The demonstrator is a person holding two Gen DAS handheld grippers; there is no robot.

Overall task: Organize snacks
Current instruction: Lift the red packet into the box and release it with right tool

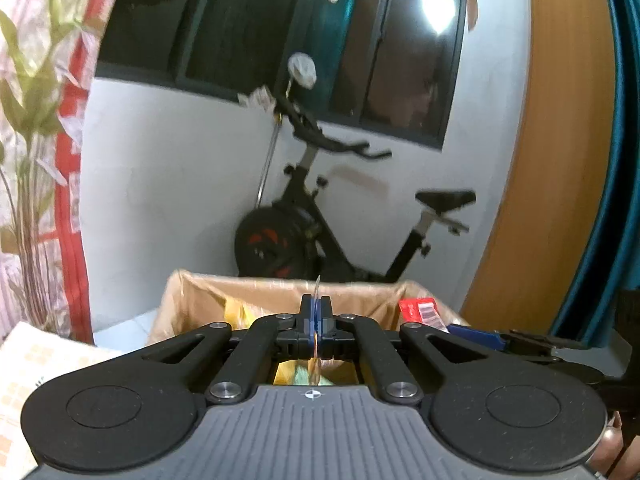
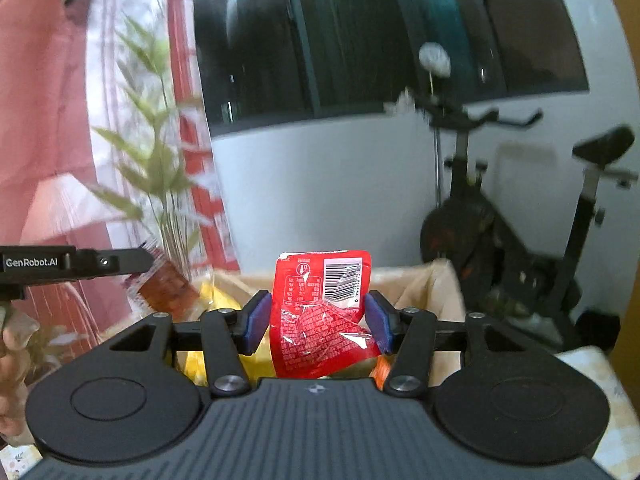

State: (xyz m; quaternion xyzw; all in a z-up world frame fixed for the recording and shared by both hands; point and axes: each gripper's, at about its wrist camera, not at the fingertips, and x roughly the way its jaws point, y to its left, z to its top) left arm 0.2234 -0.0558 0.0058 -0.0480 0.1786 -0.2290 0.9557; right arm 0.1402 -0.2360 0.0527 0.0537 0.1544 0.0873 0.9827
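While above the cardboard box (image 2: 436, 280), left tool (image 1: 316, 320) pinching clear packet (image 1: 317, 292), right tool (image 2: 316, 322) gripping red packet (image 2: 320, 312).

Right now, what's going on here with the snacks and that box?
A person is sorting snack packets into a cardboard box. The left hand-held gripper is shut on a thin clear packet, seen edge-on above the box. The right hand-held gripper holds a red packet between its pads, also over the box. Yellow packets already lie inside.
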